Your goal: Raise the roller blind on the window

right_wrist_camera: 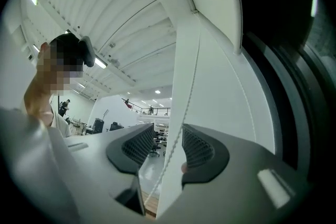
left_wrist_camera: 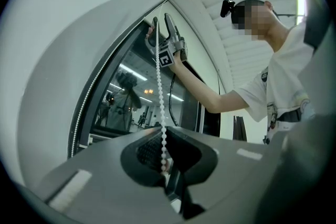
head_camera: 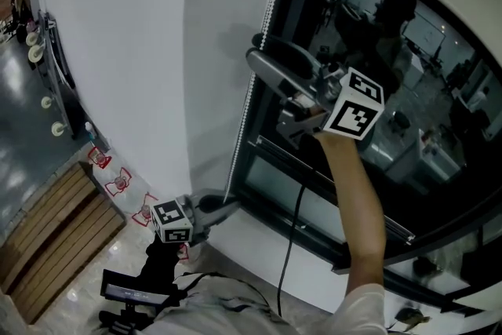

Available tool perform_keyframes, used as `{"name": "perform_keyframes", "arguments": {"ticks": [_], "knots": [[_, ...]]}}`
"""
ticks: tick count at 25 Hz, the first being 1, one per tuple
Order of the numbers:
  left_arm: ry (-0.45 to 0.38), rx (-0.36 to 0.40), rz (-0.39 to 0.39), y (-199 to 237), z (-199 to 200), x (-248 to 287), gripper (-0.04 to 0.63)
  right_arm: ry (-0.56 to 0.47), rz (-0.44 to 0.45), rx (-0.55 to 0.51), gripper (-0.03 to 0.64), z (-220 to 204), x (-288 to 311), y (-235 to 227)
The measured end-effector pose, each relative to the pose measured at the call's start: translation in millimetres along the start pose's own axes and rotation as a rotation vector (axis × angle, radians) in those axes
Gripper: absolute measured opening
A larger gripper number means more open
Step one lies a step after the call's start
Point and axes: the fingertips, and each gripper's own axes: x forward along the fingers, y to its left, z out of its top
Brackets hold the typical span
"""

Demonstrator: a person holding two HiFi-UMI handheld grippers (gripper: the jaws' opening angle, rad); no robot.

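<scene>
Bead chain of the roller blind down the left edge of the window. Low, near the window's bottom-left corner, left gripper, jaws closed tight on the chain. Higher up that same edge, right gripper, jaws spread wide, chain running loose between them, unpressed. Blind's cloth itself not clearly made out.

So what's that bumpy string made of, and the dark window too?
The bead chain looks like plastic. It is a row of small round white beads, smooth and a little glossy, though painted metal can't be ruled out. The window pane looks like glass. It is dark and shiny and mirrors the room's lights and furniture.
</scene>
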Motion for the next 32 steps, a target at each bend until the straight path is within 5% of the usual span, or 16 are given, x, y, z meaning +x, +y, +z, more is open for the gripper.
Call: {"name": "perform_keyframes", "arguments": {"ticks": [11, 16, 32], "knots": [[-0.001, 0.002, 0.002, 2, -2, -1, -0.002, -0.049, -0.004, -0.068, 0.101, 53, 10, -7], [0.005, -0.001, 0.001, 3, -5, 0, -0.002, -0.063, -0.021, -0.069, 0.025, 54, 9, -8], [0.029, -0.026, 0.022, 5, -9, 2, -0.002, -0.027, -0.092, 0.005, 0.014, 31, 2, -10]]}}
